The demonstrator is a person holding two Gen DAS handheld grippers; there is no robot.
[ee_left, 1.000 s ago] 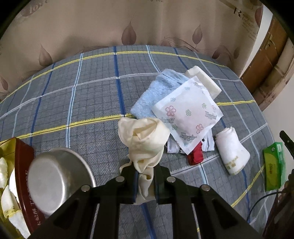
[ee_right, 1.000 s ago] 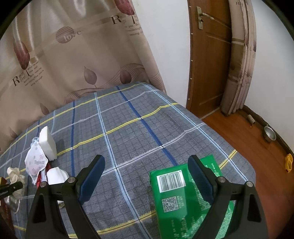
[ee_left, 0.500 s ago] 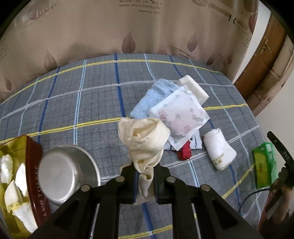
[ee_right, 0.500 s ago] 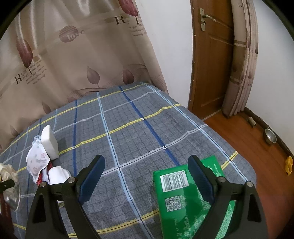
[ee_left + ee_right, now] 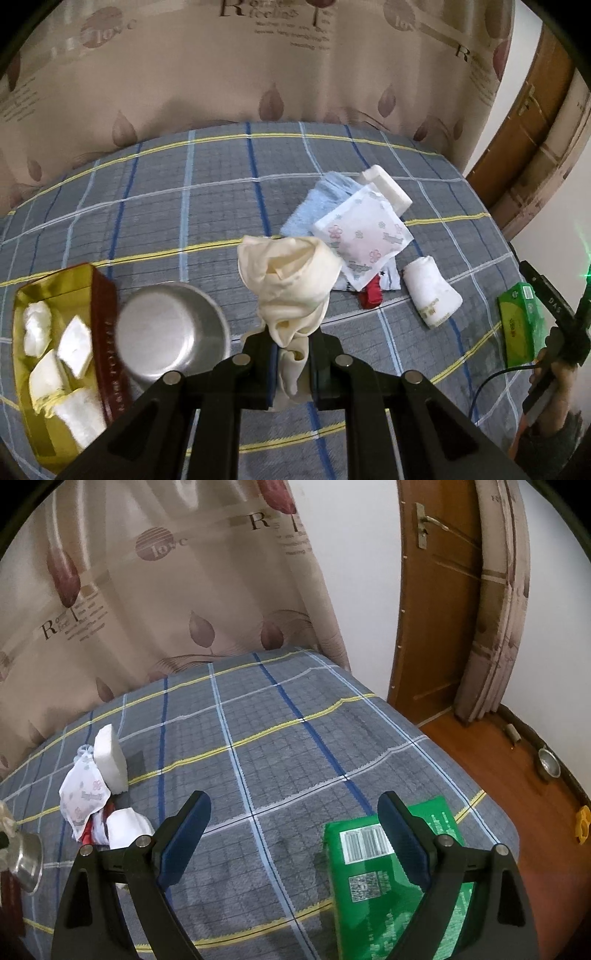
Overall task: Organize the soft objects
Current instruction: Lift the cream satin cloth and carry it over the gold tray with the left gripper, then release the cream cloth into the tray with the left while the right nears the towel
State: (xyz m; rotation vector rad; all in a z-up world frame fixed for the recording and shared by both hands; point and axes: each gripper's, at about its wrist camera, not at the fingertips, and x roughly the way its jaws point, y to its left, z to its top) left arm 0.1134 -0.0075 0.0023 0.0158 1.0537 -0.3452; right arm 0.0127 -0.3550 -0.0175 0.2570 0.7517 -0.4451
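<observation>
You are lifting the cream cloth (image 5: 291, 284) in your left gripper (image 5: 291, 354), whose jaws are pinching its bunched lower end. Compared with a second ago the gripper is riding higher and further back, so more of the gold tin (image 5: 51, 291) and the steel bowl (image 5: 171, 332) is coming into view. I judge the cloth is heading for the tin, where white soft pieces already lie. The pile of blue towel (image 5: 314, 206), floral packet (image 5: 364, 232), white sponge block (image 5: 388, 186) and rolled white cloth (image 5: 430, 295) is waiting on the plaid bed (image 5: 166, 221). Your right gripper (image 5: 295, 838) is hanging spread wide and empty, beside the green packet (image 5: 373, 871).

The cloth's tail is hiding between the jaws, the red item (image 5: 371, 295) under the packet is hard to identify, and the tin is running off the frame.
</observation>
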